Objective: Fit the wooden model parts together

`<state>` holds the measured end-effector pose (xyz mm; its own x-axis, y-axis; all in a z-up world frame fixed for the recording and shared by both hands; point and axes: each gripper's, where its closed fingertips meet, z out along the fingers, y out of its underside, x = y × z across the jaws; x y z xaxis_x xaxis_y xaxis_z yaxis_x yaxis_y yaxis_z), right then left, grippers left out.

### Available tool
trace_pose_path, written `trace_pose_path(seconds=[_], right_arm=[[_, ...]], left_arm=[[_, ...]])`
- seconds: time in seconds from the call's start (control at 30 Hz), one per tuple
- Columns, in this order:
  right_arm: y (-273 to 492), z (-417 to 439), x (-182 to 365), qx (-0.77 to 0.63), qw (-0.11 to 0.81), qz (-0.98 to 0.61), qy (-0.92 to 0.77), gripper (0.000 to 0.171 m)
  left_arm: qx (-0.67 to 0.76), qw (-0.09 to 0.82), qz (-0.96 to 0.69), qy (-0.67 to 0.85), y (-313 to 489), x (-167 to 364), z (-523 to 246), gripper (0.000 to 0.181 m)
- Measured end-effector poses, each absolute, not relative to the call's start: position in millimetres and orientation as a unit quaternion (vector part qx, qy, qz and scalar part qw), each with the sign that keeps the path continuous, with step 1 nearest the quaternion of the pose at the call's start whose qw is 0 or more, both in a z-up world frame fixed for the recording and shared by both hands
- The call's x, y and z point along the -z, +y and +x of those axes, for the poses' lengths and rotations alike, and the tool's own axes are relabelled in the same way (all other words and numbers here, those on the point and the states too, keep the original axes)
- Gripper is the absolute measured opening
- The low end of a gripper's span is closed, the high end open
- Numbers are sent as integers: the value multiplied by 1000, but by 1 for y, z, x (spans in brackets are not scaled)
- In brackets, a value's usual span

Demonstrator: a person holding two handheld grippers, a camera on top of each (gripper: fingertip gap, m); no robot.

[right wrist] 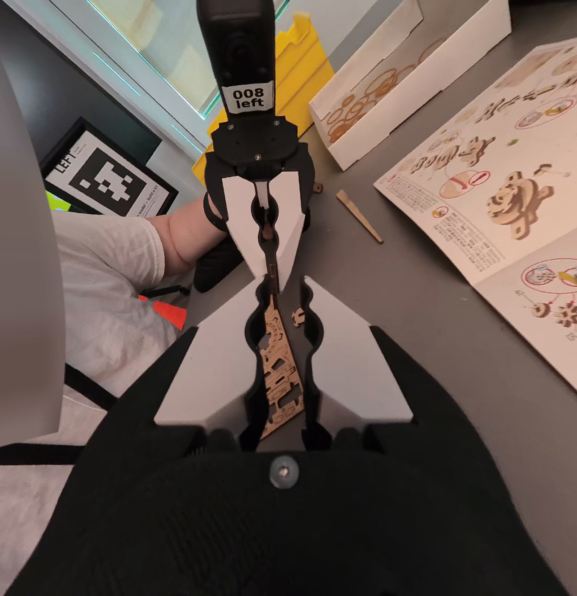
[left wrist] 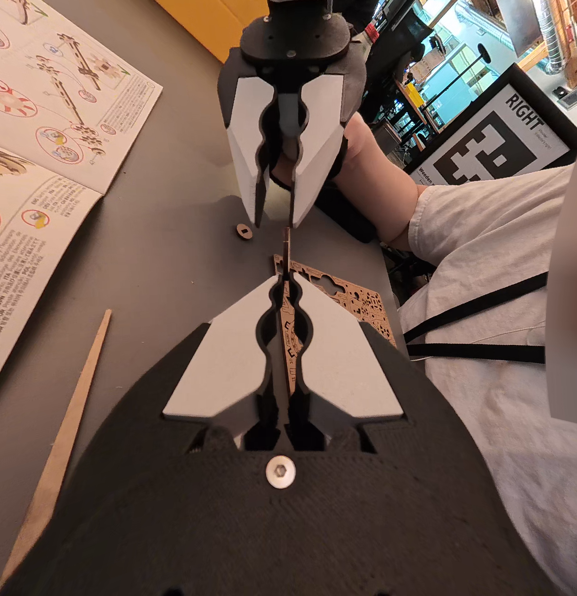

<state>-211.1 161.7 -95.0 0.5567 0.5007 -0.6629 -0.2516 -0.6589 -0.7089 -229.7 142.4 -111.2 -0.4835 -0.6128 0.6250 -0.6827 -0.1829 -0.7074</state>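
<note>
My left gripper [left wrist: 285,278] is shut on a thin wooden part [left wrist: 286,248] seen edge-on, which sticks out past its tips above the grey table. My right gripper [left wrist: 277,224] faces it tip to tip, open and empty, with the part's end just at its fingertips. In the right wrist view my right gripper [right wrist: 284,280] is open, and the left gripper [right wrist: 271,283] with the thin part [right wrist: 273,274] reaches its jaws. A laser-cut wooden sheet [left wrist: 345,296] lies flat beneath both grippers [right wrist: 280,371]. A small loose wooden piece [left wrist: 243,231] lies beside them [right wrist: 298,317].
An open instruction booklet [left wrist: 55,129] [right wrist: 490,193] and a tapered wooden stick [left wrist: 71,403] [right wrist: 358,214] lie on the table. A white box of wooden rings [right wrist: 377,96] and a yellow bin [right wrist: 300,64] stand farther back. The person's arm and white shirt [left wrist: 474,258] are at the table edge. Less than 4 cm separates the two grippers' tips.
</note>
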Motion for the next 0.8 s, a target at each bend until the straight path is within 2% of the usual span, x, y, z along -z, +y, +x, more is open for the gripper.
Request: trace_pose_path(seconds=[0.07,0.13,0.57,0.67,0.8], right_arm=[[160,-215,96,-471,399,-782,-84,14],[156,-220,94,-473,395,-781,-104,1],[158,-215,83,-510,402,-757,-68,1],[159,-202,71,-444,469,-753,-123,22],[155,-197,67,-286,542,-751,-245,26]], left_arm=[[-577,31,506,-640,142,112,-230,1],[-578,34,505,-640,141,111,-230,1],[-615,61,511,-597,144,99,-228,1],[-627,68,518,-578,148,95,-227,0],[-645,84,519,-555,151,90,-227,0]])
